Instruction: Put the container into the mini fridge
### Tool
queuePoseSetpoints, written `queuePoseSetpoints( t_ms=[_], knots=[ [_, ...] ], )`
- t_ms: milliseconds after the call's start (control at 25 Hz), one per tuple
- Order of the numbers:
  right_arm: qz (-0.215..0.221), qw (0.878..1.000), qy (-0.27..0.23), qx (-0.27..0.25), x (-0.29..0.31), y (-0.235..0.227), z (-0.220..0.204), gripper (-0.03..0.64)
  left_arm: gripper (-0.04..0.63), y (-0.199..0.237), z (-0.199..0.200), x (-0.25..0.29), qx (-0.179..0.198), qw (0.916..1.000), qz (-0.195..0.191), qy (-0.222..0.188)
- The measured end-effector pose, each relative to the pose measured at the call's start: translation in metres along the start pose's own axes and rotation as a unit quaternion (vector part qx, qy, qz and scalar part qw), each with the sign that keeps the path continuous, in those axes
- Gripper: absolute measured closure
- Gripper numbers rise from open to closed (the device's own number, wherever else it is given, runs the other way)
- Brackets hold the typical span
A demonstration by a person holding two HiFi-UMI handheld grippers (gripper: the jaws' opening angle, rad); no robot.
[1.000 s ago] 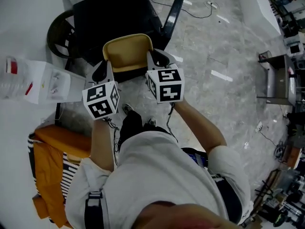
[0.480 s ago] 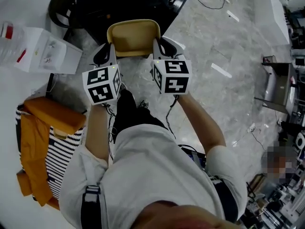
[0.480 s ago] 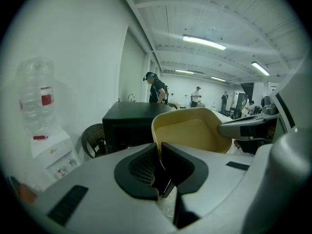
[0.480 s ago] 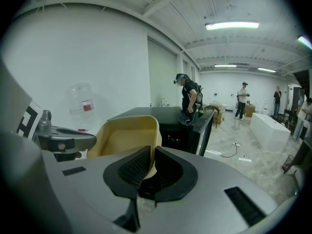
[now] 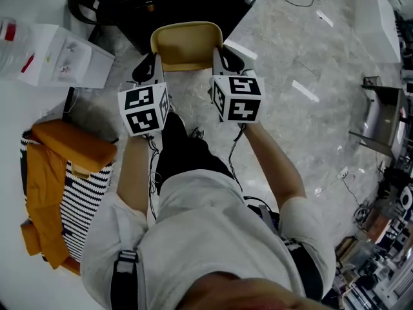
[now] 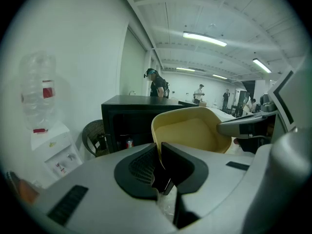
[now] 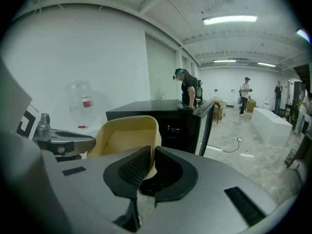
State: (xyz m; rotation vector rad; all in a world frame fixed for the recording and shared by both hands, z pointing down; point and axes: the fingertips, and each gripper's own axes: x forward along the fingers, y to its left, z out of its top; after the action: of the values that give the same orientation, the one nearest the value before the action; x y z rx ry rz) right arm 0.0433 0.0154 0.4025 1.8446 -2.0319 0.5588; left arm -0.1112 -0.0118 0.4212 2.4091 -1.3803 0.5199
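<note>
Grey marbled floor (image 5: 303,57) is spreading under the person, and a yellow container (image 5: 186,44) is hanging above it, just in front of the black mini fridge (image 5: 174,2). It is a smooth, matte tub with rounded corners and a thin rim, yellow inside and out. The left gripper (image 5: 150,68) is pinching the tub's left wall, whose edge is sitting between the ribbed pads; the right gripper (image 5: 226,60) is clamping the opposite wall the same way. The fridge door (image 7: 208,126) is standing open at the fridge's right side. A white water dispenser (image 5: 61,62) with a clear bottle is standing by the pale wall, and a dark woven chair (image 6: 95,138) is sitting between it and the fridge. An orange cushion (image 5: 74,147) is lying on a striped seat (image 5: 90,199) beside the person's left arm. Several people (image 6: 157,84) are standing farther off in the hall. The head view is cutting off most of the fridge, and its shelves are too dark to make out.
</note>
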Motion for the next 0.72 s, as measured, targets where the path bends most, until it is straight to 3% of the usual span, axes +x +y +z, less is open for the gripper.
queuePoseSetpoints(
  t_ms=[720],
  knots=[
    [0.008, 1.0, 0.008, 0.013, 0.059, -0.019, -0.062, 0.563, 0.555, 0.008, -0.064, 0.062, 0.0, 0.9998, 0.009, 0.016]
  ],
)
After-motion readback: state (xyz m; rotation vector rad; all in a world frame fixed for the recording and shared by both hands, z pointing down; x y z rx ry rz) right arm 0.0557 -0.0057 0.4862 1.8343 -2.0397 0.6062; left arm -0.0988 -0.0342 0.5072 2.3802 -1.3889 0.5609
